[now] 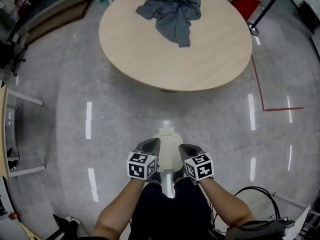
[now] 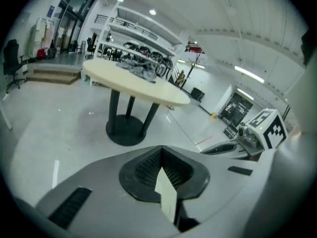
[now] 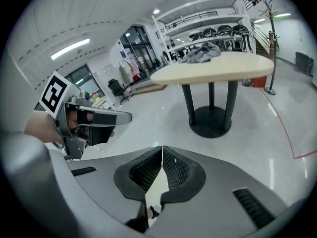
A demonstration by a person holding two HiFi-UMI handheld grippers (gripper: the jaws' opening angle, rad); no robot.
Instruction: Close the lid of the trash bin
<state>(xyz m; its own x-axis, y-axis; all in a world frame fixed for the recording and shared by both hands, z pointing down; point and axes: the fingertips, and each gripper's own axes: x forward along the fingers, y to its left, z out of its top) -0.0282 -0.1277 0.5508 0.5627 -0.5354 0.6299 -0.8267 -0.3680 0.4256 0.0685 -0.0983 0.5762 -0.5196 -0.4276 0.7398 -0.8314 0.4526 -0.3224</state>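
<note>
A white trash bin (image 1: 168, 151) stands on the floor just in front of the person, between the two grippers; whether its lid is up or down I cannot tell. My left gripper (image 1: 150, 146) hangs at the bin's left side and my right gripper (image 1: 188, 150) at its right side, both above it. In the left gripper view the left gripper (image 2: 161, 150) has its jaws closed tip to tip with nothing held, and the right gripper (image 2: 224, 148) shows beside it. The right gripper (image 3: 162, 150) is likewise shut and empty, with the left gripper (image 3: 110, 117) alongside.
A round wooden table (image 1: 210, 59) on a dark pedestal stands ahead, with a crumpled grey garment (image 1: 172, 9) on it. Red tape (image 1: 260, 91) marks the floor at right. A stanchion base (image 1: 253, 30) is at far right; black cables (image 1: 256, 194) lie near the person's right.
</note>
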